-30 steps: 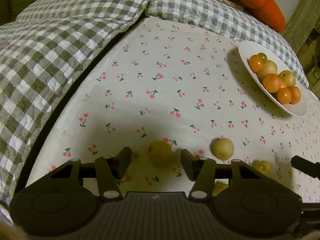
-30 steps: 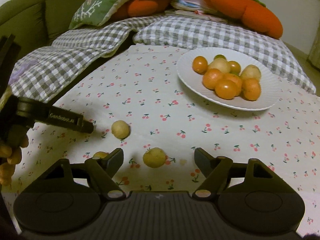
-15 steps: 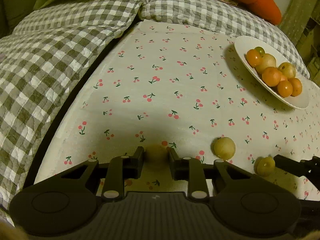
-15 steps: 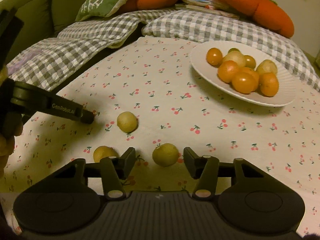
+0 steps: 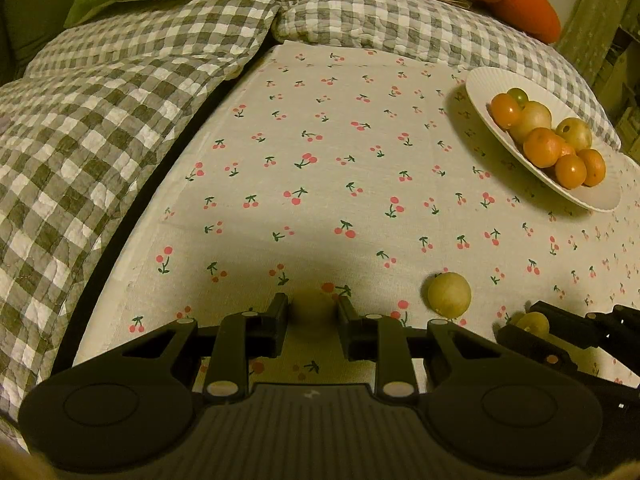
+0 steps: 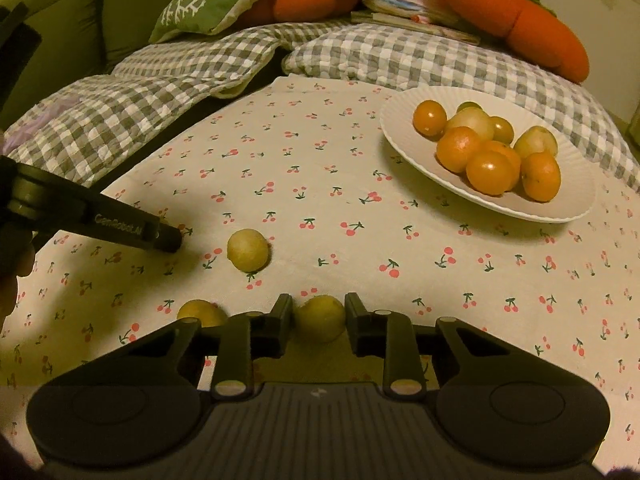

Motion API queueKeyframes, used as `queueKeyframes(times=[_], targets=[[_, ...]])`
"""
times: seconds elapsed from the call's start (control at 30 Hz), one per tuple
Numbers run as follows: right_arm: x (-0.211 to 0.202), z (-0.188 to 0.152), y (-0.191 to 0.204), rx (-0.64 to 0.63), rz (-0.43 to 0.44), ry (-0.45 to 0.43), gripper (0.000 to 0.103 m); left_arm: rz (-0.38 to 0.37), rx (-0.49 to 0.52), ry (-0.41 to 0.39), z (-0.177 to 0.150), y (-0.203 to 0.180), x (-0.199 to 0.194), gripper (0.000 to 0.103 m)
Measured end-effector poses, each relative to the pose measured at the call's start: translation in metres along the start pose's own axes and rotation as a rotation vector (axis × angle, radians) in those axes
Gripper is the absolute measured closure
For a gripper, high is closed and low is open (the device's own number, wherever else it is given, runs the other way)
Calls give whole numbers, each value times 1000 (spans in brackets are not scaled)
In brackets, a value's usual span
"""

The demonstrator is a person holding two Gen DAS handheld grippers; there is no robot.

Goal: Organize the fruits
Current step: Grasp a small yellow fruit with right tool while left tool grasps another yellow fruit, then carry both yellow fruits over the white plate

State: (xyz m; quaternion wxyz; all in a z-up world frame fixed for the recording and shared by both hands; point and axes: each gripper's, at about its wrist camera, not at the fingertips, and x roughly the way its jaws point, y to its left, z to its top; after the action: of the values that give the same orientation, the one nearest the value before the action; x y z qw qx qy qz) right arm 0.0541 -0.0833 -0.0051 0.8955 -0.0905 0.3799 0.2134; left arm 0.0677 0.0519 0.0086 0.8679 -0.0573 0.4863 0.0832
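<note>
My left gripper [image 5: 313, 309] is shut on a small yellow fruit [image 5: 313, 307] low over the cherry-print cloth [image 5: 320, 152]. My right gripper [image 6: 319, 315] is shut on another yellow fruit [image 6: 320, 318]; it also shows at the right edge of the left wrist view [image 5: 532, 324]. A loose yellow fruit [image 5: 449, 294] lies between the two grippers, also seen in the right wrist view [image 6: 248, 250]. One more yellow fruit [image 6: 200, 313] lies by my right gripper's left finger. A white plate [image 6: 404, 148] at the far right holds several orange and yellow fruits [image 6: 490, 172].
Grey checked quilts [image 5: 100, 128] border the cloth at left and back. A green cushion [image 6: 216, 0] and orange carrot plush [image 6: 516, 16] lie behind. The left gripper's finger [image 6: 132, 232] reaches in from the left in the right wrist view.
Both grippers have closed from open onto the yellow fruits between their fingers. The views have shifted slightly forward.
</note>
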Motion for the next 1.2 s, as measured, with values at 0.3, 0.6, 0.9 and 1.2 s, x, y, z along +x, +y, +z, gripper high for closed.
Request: queueKeyframes(times=[0.3,0.6,0.9,1.2], targets=[[-2,0,3,-11,3,-6,78,-8,-1,1,0,-1,-1,93],[-5,2,4,-10,0,-20,78,-15,14,-21,0,-3,-6,93],[-16,6,2,9,5,-55,78,-28,43,-81,3,-11,-20,93],[-28,15,-7,57,33,-94,78,-59,45,-139,10,-13,-34,93]])
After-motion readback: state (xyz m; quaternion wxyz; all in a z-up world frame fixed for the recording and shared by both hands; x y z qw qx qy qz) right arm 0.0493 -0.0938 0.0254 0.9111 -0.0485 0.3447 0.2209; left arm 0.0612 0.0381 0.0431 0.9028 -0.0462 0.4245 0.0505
